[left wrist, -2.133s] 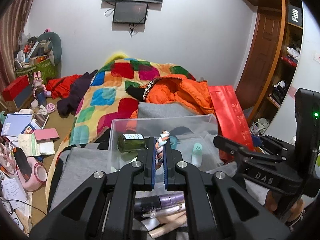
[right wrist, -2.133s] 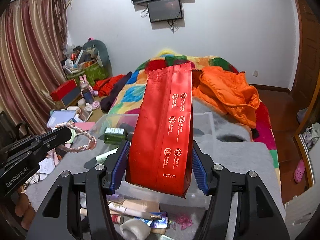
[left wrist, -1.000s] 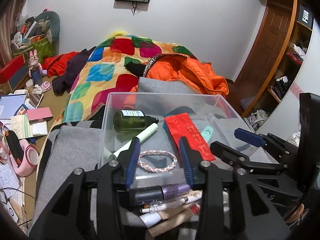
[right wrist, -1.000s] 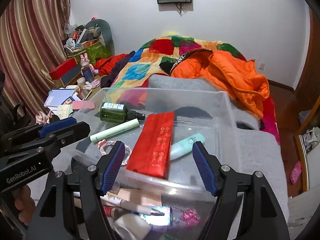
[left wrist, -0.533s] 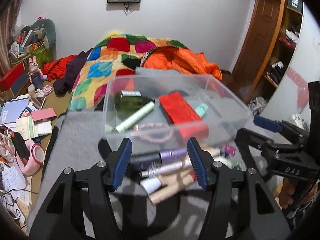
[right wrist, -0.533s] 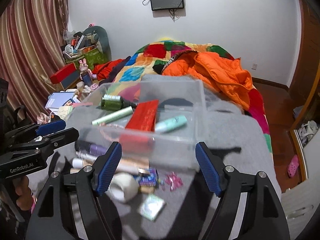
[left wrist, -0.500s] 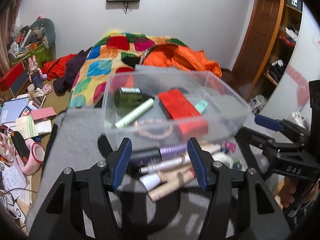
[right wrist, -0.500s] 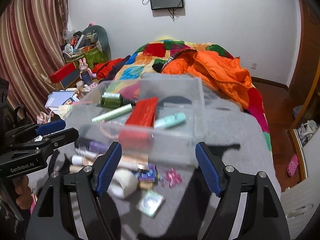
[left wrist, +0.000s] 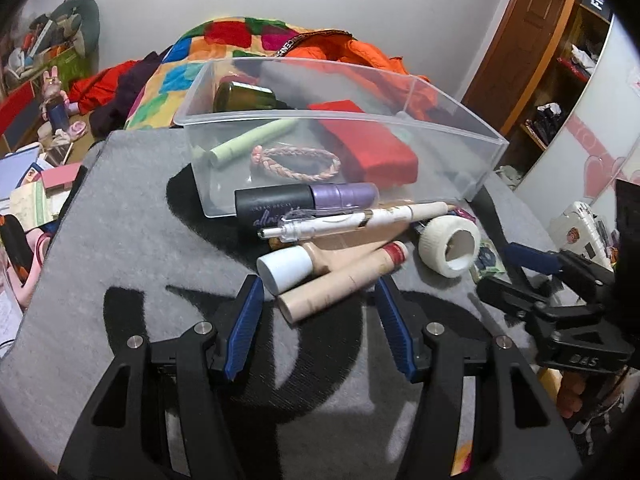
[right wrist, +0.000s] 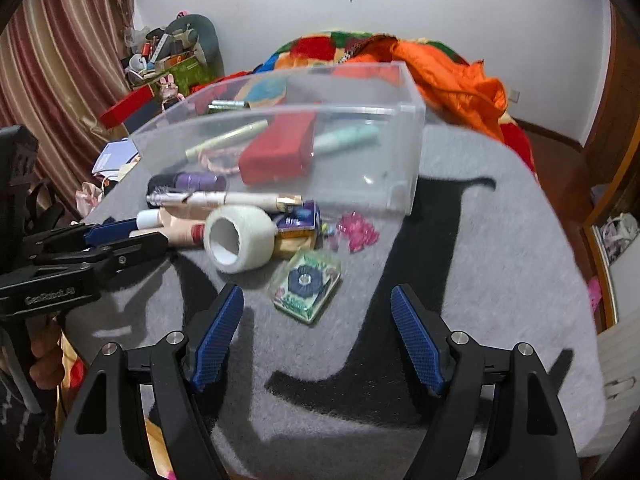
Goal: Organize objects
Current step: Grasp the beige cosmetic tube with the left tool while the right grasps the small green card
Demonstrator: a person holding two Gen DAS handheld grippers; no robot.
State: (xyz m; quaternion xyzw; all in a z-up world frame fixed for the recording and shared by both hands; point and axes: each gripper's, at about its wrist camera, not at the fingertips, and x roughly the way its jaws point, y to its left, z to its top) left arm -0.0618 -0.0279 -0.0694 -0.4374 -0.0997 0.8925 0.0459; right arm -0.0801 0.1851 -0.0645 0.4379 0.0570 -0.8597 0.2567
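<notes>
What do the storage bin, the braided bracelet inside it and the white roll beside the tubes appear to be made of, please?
Storage bin: clear rigid plastic, glossy; its contents show through the walls.
Braided bracelet: apparently pink and white cord or yarn, matte; plaited strands are visible.
White roll: probably cloth or gauze tape on a smooth white core, its outside looking finely textured.

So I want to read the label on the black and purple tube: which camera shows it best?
The left wrist view: the black and purple tube lies sharp and close, its script partly showing behind a pen. The right wrist view shows it small, blurred, through the clear bin's wall.
</notes>
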